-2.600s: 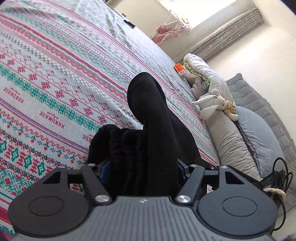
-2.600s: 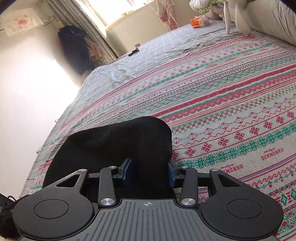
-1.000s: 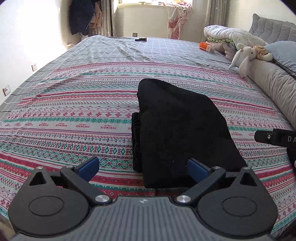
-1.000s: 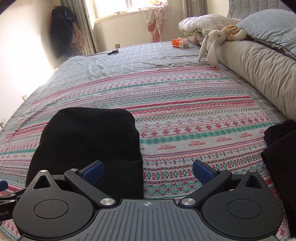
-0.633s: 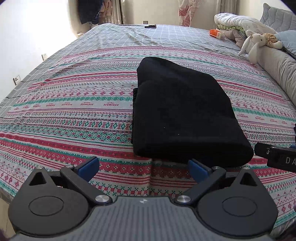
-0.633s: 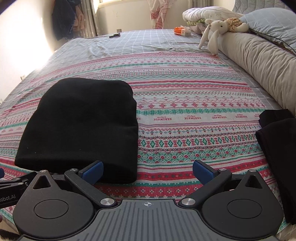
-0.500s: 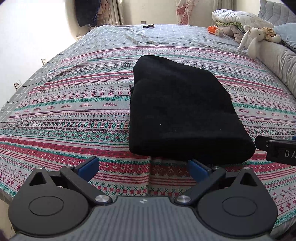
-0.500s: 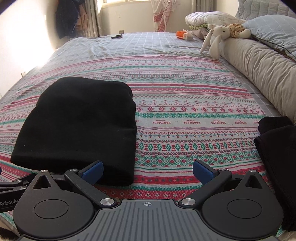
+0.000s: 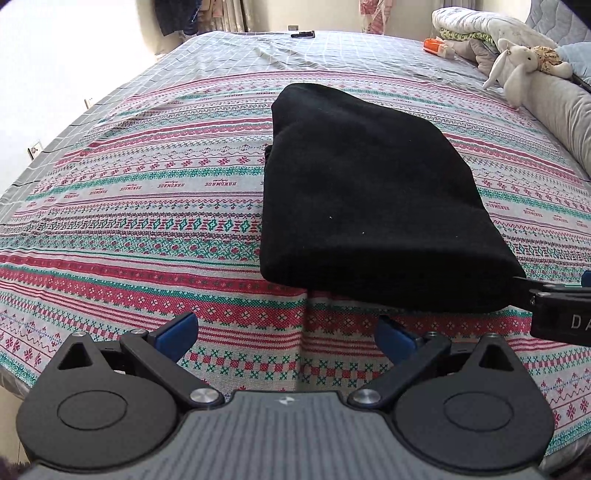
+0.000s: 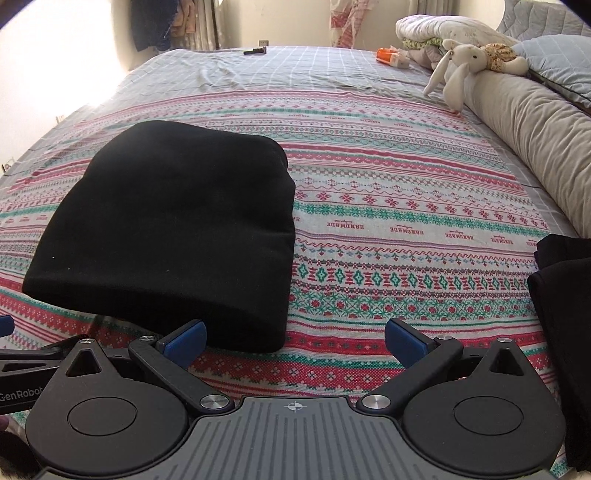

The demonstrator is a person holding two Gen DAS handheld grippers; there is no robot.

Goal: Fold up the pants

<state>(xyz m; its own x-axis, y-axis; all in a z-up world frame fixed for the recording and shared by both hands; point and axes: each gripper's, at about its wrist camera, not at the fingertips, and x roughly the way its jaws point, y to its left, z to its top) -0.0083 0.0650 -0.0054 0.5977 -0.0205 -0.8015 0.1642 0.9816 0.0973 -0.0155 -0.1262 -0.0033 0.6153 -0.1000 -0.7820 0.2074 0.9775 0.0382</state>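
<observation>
The black pants (image 9: 369, 199) lie folded into a thick rectangular bundle on the patterned bedspread (image 9: 147, 206). In the right wrist view the same pants (image 10: 173, 229) fill the left half. My left gripper (image 9: 286, 334) is open just short of the bundle's near edge, holding nothing. My right gripper (image 10: 295, 338) is open too, near the bundle's front right corner, also holding nothing. The tip of the other gripper (image 9: 554, 310) shows at the right edge of the left wrist view.
More black clothing (image 10: 565, 317) lies at the right edge of the bed. A long grey bolster (image 10: 532, 136) with a white plush rabbit (image 10: 458, 62) runs along the right. Folded blankets (image 9: 472, 29), an orange box (image 10: 388, 57) and a small dark remote (image 9: 303, 35) lie at the far end.
Both grippers were shut on the pants and folding them over; they have let go, opened, and pulled back toward the bed's near edge. The folded bundle now rests flat.
</observation>
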